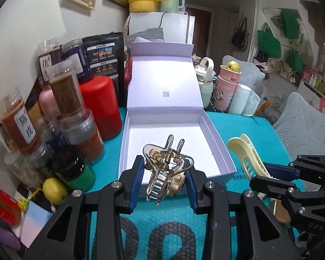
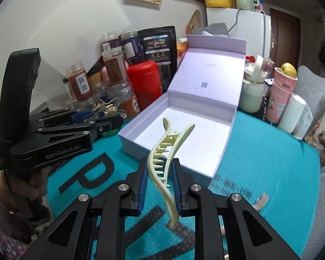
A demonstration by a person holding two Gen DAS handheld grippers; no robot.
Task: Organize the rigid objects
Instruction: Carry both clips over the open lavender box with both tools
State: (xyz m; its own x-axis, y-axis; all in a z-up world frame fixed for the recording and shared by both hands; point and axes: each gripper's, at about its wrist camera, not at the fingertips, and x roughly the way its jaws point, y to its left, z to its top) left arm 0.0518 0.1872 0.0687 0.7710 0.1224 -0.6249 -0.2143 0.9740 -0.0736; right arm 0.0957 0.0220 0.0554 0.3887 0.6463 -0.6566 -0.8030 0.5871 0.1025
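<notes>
On the teal mat (image 1: 244, 134), just in front of the open white box (image 1: 214, 143), both grippers hang above the surface, each gripping a hair clip. Between its blue pads, the left gripper (image 1: 165, 181) clamps a clear claw clip (image 1: 166, 166) with gold-coloured trim; the clip's two prongs point towards the box, and it hangs over the box's near edge in the left wrist view. From the right wrist view the same gripper (image 2: 101, 117) sits off to the left, the claw clip (image 2: 107, 108) showing only as a tangle of clear and gold, too small there to read in detail. A hand (image 2: 35, 183) holds that gripper's handle from below.

The right gripper (image 2: 158, 184) is clenched on a long pale yellow hair clip (image 2: 166, 164), its teeth facing left and its hinged end raised towards the box (image 2: 225, 143). The clip's lower end pokes down past the pads over the mat (image 2: 260, 151).

The box stands with its lid tilted back, its tray bare and white inside. Left of it crowd a red canister (image 1: 101, 112) and several jars (image 1: 65, 95); right of it stand a pink cup (image 1: 227, 86) with a yellow fruit on top and a white roll (image 1: 242, 99).
</notes>
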